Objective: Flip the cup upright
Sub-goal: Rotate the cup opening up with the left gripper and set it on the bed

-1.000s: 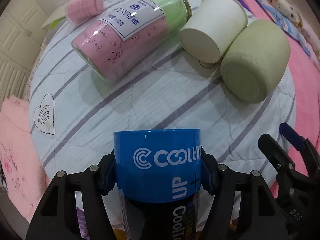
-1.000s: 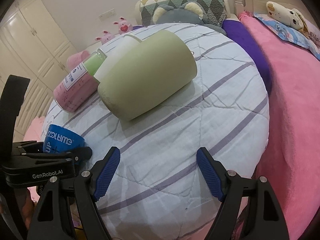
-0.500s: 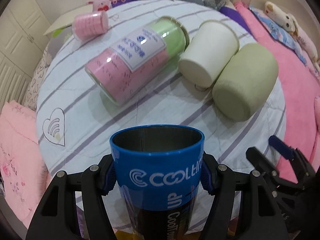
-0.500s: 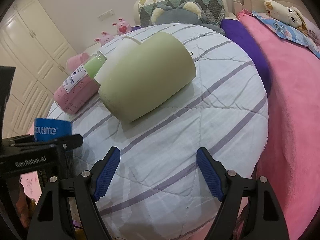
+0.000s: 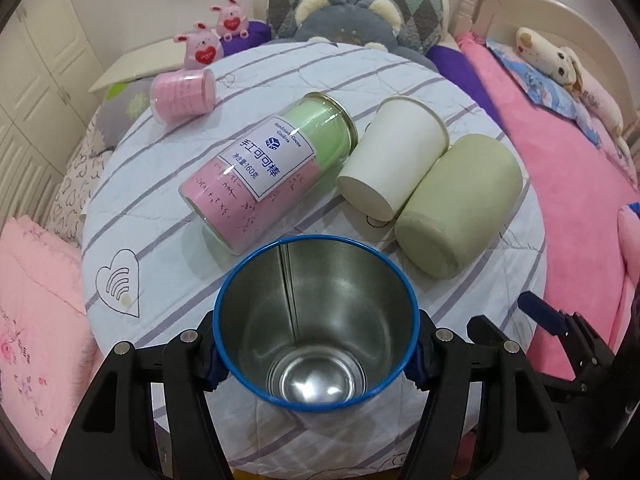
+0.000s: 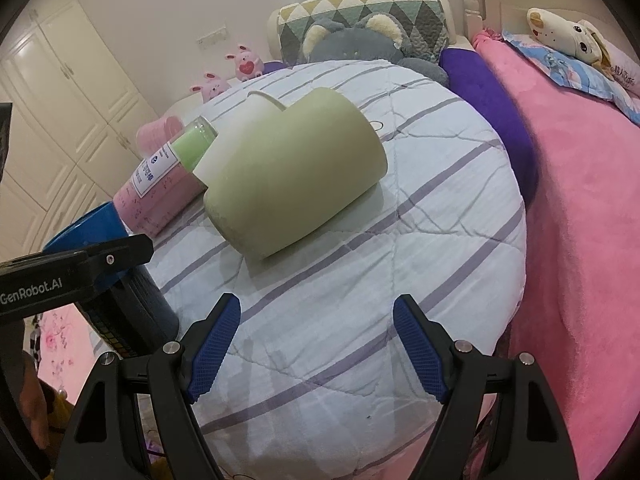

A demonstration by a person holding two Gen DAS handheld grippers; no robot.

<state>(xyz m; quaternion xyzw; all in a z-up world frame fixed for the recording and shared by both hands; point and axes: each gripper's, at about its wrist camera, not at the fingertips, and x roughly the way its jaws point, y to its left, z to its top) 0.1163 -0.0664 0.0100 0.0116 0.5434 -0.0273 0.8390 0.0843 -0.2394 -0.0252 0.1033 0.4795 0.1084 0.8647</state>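
The left claw (image 5: 316, 354) pinches the blue cup (image 5: 316, 328) by its sides at 6 o'clock of the round quilt (image 5: 160, 216), mouth toward the camera, likely mid-turn toward upright. The right claw (image 6: 318, 344) is spread, empty, perhaps waiting for the green cup (image 6: 296, 176) at 12.

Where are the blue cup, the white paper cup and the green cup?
blue cup (image 5: 316, 312): left wrist view, shiny inner wall.
white paper cup (image 5: 400, 152): left wrist view, side.
green cup (image 6: 296, 176): right wrist view, side.
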